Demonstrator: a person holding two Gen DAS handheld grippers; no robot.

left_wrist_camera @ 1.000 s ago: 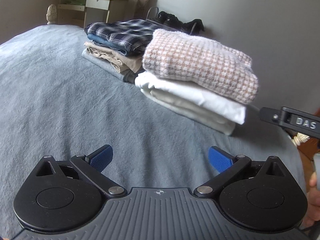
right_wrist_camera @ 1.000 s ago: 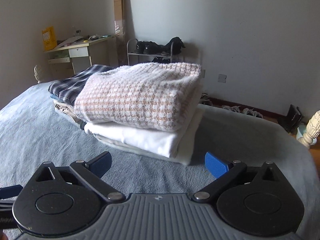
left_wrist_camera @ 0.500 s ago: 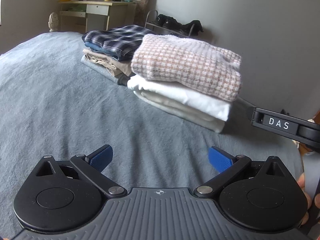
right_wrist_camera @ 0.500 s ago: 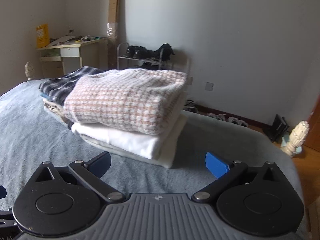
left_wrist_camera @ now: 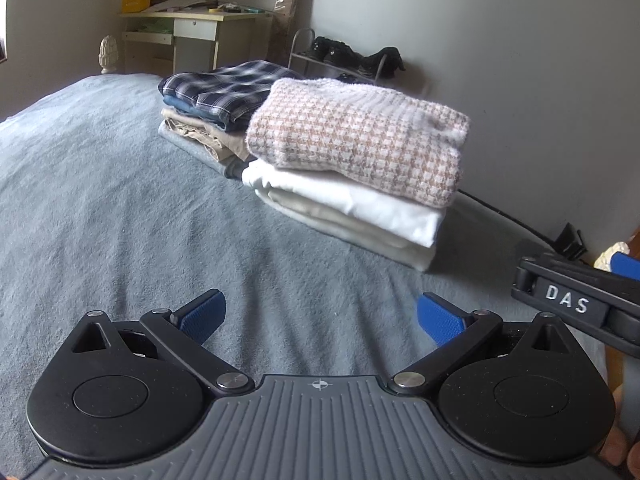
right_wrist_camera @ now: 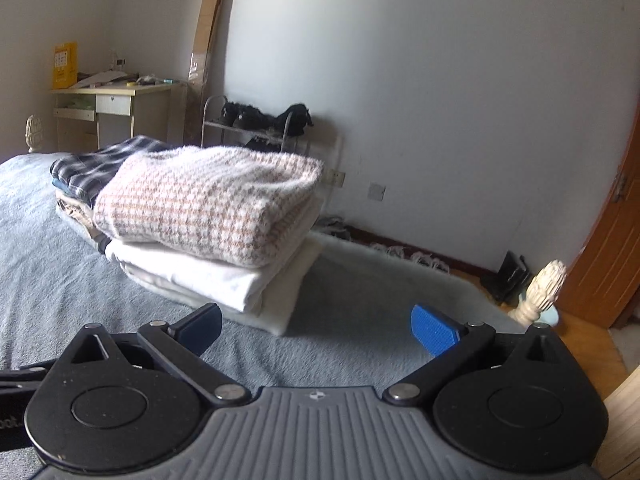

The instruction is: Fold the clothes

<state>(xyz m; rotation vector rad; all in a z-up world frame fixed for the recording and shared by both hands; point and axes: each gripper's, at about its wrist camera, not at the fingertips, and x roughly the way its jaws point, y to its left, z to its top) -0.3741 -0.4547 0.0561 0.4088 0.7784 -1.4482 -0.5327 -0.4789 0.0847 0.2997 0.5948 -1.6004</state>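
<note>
We are holding the left gripper (left_wrist_camera: 320, 314) and right gripper (right_wrist_camera: 316, 326) wide apart, empty; we are judging the houndstooth sweater (right_wrist_camera: 212, 204) stacked, so backing off without nudging it.

White letters "DAS" stand on the black right gripper (left_wrist_camera: 624, 264) (seen at the left wrist view's edge); nothing else reads clearly.

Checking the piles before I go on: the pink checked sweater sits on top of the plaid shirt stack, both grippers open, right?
Not quite. The pink checked sweater sits on the white folded clothes, beside the plaid shirt stack, as the left wrist view shows. Both grippers are open.
</note>
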